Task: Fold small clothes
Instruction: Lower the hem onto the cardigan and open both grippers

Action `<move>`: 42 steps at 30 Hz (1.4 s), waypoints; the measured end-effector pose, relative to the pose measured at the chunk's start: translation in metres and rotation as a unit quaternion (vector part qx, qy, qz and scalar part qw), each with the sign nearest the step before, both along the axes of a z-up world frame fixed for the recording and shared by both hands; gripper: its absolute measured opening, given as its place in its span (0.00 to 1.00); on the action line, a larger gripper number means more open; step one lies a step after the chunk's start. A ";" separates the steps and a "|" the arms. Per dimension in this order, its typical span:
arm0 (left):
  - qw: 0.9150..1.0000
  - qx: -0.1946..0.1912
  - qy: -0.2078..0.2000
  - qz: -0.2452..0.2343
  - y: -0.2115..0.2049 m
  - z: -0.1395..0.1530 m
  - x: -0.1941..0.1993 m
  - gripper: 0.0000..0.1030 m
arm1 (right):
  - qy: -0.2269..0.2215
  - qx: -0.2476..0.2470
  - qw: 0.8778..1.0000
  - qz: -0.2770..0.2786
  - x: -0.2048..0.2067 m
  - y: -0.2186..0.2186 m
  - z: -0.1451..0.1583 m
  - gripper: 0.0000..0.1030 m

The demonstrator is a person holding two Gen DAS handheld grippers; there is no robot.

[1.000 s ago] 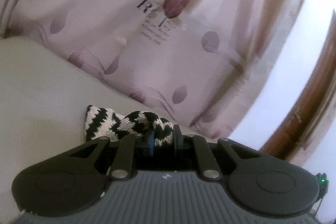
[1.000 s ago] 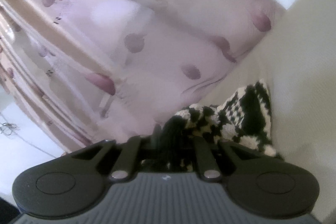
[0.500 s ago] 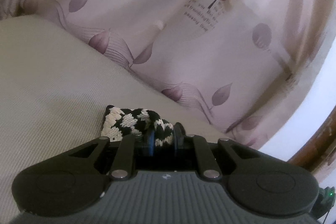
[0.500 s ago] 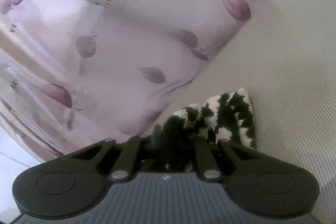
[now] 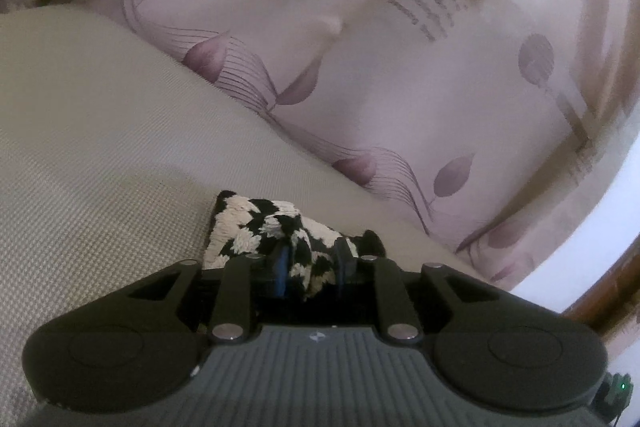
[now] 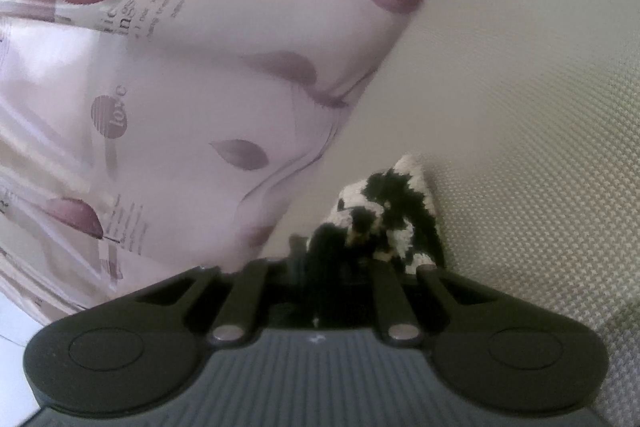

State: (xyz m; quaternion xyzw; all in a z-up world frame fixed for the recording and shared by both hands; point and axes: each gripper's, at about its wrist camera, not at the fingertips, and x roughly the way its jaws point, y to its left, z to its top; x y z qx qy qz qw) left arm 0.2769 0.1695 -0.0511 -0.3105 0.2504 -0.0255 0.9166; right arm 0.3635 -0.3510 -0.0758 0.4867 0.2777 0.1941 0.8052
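Knitted garment (image 5: 256,227) is being lowered onto the bed (image 5: 100,147); left tool (image 5: 310,263) is opening around it, right tool (image 6: 320,259) being kept clenched on it.

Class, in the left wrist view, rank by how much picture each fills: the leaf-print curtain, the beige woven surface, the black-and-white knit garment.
1. Leaf-print curtain, largest.
2. Beige woven surface, next, though nearness to the camera enlarges it.
3. Black-and-white knit garment, smallest; it is partly hidden behind the gripper.
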 end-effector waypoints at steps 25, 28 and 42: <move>0.998 0.037 -0.007 0.044 0.046 -0.004 -0.035 0.81 | -0.113 -0.171 0.979 0.015 -0.066 0.026 0.037 0.81; 0.999 0.030 0.007 0.017 0.049 -0.011 -0.039 0.65 | -0.127 -0.219 0.967 0.022 -0.088 0.039 0.037 0.81; 0.998 0.013 0.044 -0.037 0.030 -0.009 -0.096 0.11 | -0.143 -0.274 0.950 0.036 -0.122 0.056 0.032 0.81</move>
